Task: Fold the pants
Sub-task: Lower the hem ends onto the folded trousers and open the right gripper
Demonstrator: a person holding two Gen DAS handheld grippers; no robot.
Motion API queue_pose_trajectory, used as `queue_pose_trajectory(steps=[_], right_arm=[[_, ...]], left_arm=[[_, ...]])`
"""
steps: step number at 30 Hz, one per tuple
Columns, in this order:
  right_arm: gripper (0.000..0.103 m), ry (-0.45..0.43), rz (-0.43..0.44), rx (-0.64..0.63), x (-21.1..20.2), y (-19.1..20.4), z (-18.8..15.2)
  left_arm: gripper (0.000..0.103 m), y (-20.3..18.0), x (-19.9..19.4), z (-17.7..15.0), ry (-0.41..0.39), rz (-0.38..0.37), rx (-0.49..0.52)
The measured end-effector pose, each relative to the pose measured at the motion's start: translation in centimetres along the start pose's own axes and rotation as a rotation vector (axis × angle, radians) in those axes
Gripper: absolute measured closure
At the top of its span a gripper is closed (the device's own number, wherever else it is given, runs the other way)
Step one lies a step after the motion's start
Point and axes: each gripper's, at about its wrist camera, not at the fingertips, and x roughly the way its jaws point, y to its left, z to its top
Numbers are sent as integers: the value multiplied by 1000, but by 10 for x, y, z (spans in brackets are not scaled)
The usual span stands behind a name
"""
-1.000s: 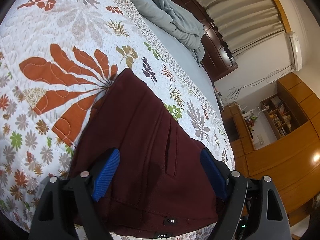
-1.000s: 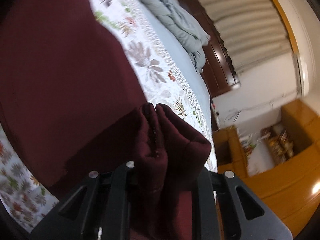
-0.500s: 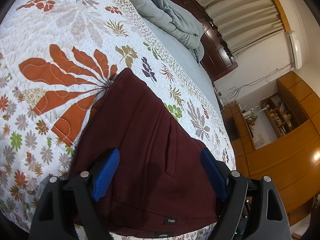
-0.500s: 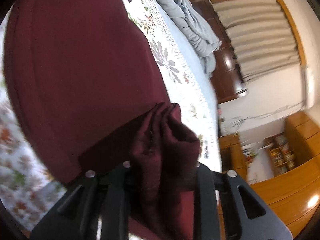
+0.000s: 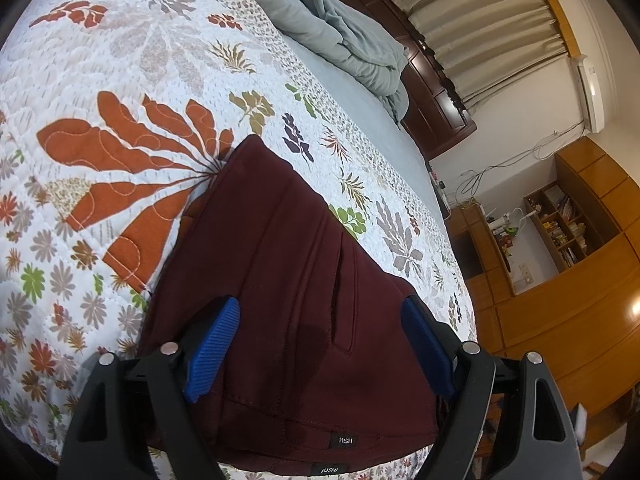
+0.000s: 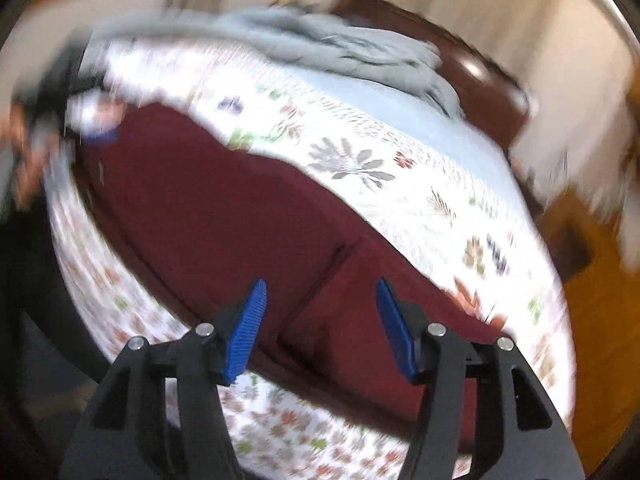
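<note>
Floral quilt [image 5: 120, 92] covers the bed, a rumpled grey blanket [image 5: 332, 28] at its far end. One pair of maroon pants [image 5: 288, 288] lies at the near edge, two small waistband labels reading roughly "JUSHI". Left gripper [image 5: 320, 344] and right gripper [image 6: 318, 328] both spread apart, holding nothing.

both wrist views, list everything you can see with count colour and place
pants: one, dark red, flat on the quilt, folded
quilt: one, white with floral print, covering the bed
blanket: one, grey, bunched at the far end of the bed
curtains: beige, behind the headboard
cabinets: orange-brown wood, right of the bed
left gripper: black with blue pads, jaws open over the waistband
right gripper: black with blue pads, jaws open, empty
</note>
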Motion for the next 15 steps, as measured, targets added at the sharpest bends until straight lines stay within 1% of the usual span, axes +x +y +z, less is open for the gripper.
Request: queue_pose_trajectory(steps=[1,2,3,4,5,7,8,9,11,13,15], right_arm=[[51,2,6,83,-6,-23,-2],[52,7,0,139,-10,-40,-5],[52,24,-16,221,-12,-67,-13],[52,52,-38,291,-11,-91,-25],[52,102,-63,380,-6,-121,-39],[53,177,-91,454,6,-150,-61],[53,200,-89,461,11,-153,-69],[52,227,-69,461,19,-150,-81],[48,280,-13,448,40,-143,-89],[48,280,16,426,40,-131,-97],[54,241,79,415,32,-125,-90]], left_arm=[[20,0,0,0,-1,-1,0],[20,0,1,0,-1,0,3],[20,-1,1,0,-1,2,7],[20,-2,1,0,-2,6,13],[20,-3,2,-1,-2,10,19],[20,-4,4,0,-4,19,26],[19,-4,4,0,-5,21,29],[18,-6,5,-1,-7,24,32],[17,-9,8,-1,-11,35,43],[16,-11,10,-1,-13,49,59],[16,-12,11,-1,-15,58,72]])
